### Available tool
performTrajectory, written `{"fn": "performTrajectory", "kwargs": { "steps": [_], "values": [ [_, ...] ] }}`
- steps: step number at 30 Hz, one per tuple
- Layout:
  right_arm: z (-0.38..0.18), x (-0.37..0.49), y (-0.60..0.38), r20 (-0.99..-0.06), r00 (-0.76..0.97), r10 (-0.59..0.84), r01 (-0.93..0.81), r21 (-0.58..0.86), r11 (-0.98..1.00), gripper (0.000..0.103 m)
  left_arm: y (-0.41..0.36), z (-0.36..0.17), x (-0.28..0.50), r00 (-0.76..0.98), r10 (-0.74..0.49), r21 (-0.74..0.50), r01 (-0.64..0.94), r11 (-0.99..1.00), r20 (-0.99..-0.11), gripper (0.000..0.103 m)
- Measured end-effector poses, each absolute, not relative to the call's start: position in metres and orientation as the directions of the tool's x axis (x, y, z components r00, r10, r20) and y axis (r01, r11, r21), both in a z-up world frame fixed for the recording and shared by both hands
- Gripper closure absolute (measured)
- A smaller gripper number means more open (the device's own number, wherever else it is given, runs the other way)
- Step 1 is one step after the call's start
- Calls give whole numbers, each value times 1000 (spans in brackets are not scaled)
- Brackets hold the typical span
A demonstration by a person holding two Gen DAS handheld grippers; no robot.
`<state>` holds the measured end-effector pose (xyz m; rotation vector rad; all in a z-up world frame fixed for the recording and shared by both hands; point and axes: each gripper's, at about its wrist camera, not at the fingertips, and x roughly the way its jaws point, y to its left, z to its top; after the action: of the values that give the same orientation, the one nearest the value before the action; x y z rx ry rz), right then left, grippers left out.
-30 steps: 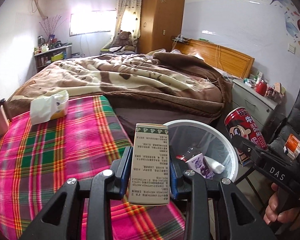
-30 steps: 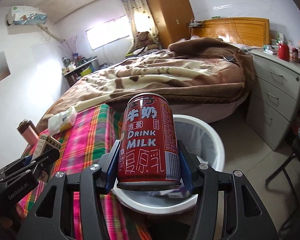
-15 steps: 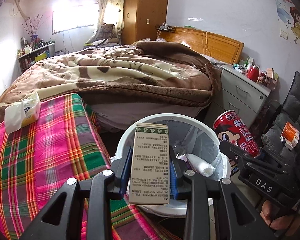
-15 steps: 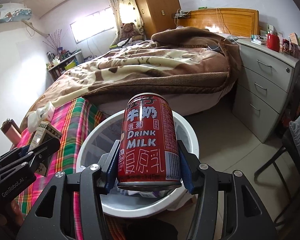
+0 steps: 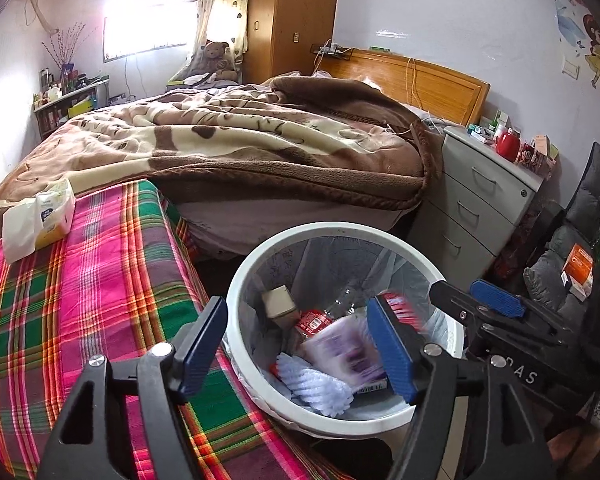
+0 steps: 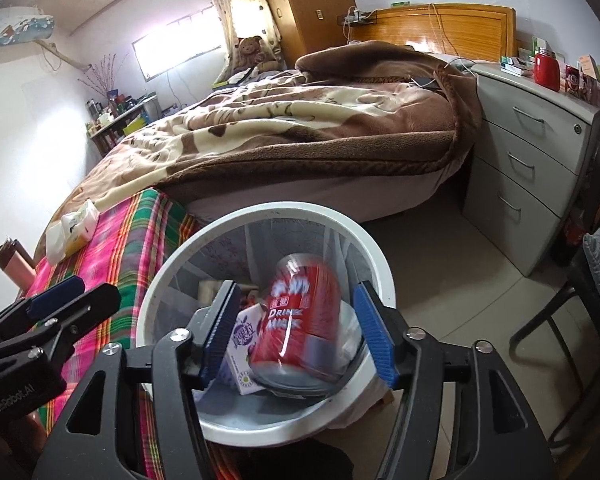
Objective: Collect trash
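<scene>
Currently both grippers are hovering over the white waste bin (image 5: 260,384), and both sets of jaws are standing spread with nothing between the blue ribbed pads. Seen from the right gripper (image 6: 296,330), the red milk can (image 6: 300,320) is dropping free between the jaws, motion-blurred, into the bin (image 6: 376,264); its smooth printed cylinder is tilting toward 11 o'clock. Seen from the left gripper (image 5: 300,340), the beige carton (image 5: 278,300) is lying inside at 11 o'clock beside a plastic bottle (image 5: 324,316), a blurred purple drink box (image 5: 346,354) and a knitted white wad (image 5: 316,384). By this evidence, two items are going in. On the plaid-covered desk (image 5: 100,300), a soft tissue pack (image 5: 40,220) is remaining at 10 o'clock; whether it counts as trash cannot be determined.
</scene>
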<state>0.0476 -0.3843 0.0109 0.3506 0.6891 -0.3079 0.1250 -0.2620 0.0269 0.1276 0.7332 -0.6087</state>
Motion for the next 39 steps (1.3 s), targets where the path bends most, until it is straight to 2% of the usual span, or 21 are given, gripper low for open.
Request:
{"fn": "performTrajectory", "kwargs": {
  "steps": [11, 24, 28, 31, 39],
  "values": [
    [18, 38, -374, -637, 747, -189, 398, 201, 895, 38, -243, 30, 114, 596, -462, -103, 536, 838, -657, 28],
    [28, 17, -345, -584, 788, -195, 365, 190, 911, 38, -207, 45, 83, 680, -432, -66, 494, 867, -592, 25],
    [32, 6, -333, -548, 811, -203, 351, 178, 920, 38, -195, 46, 70, 710, -417, -50, 475, 879, -567, 18],
    [34, -2, -326, -525, 828, -196, 333, 179, 926, 38, -185, 46, 61, 723, -423, -56, 472, 880, -546, 17],
    [30, -16, -310, -486, 853, -190, 313, 186, 931, 38, -167, 35, 43, 779, -322, 26, 397, 917, -539, 17]
  ]
}}
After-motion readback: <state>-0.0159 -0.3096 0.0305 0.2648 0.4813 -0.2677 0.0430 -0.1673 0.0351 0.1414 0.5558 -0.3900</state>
